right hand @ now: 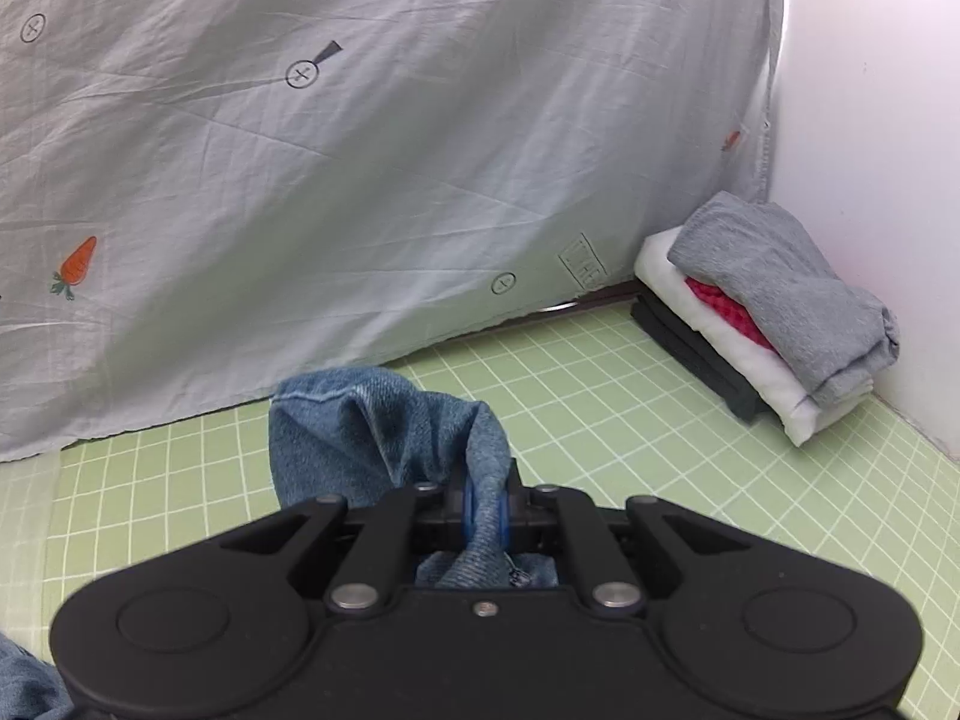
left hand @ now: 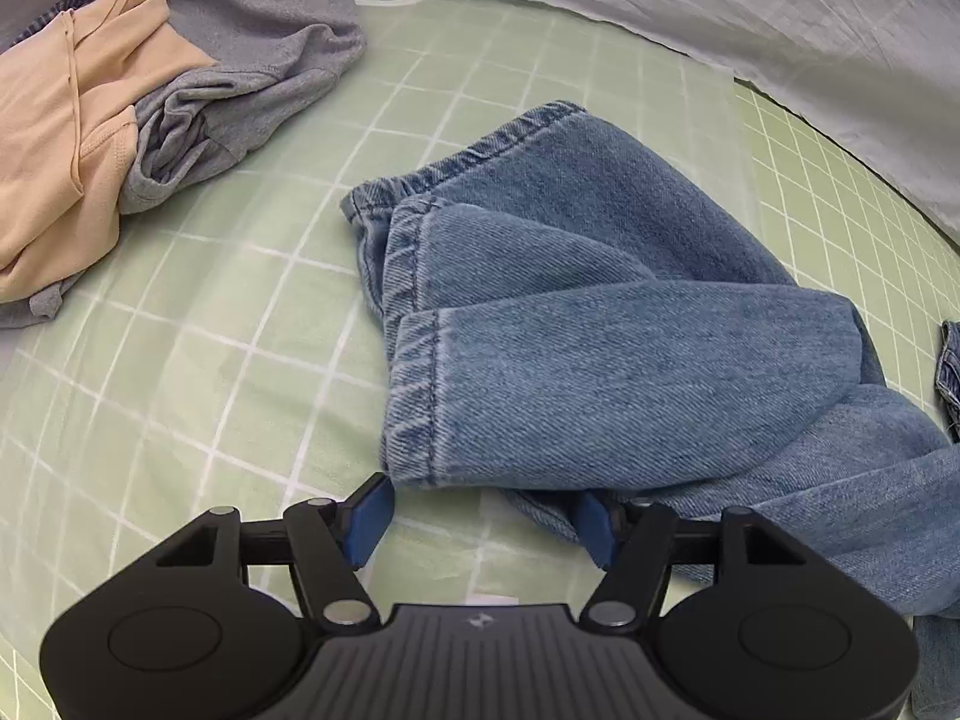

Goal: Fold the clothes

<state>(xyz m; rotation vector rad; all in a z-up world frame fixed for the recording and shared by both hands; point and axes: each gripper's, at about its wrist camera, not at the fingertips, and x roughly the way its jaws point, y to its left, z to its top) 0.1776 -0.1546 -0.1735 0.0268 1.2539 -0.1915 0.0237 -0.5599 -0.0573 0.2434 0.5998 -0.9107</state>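
Before you lies a bed (left hand: 198, 372) in a green sheet with a white grid. On it your jeans (left hand: 600, 312) lie crumpled in the middle, with a heap of grey and peach garments (left hand: 150, 108) off to one side. A folded stack (right hand: 762, 312) of grey, red, white and black sits in the corner by the wall.

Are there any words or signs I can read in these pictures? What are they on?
No word reads clearly.
White sheet: boxed letters, too blurred to read.
Same sheet: "+" in a circle, more than once.
Same sheet: carrot picture, no words.
Jeans: no text.
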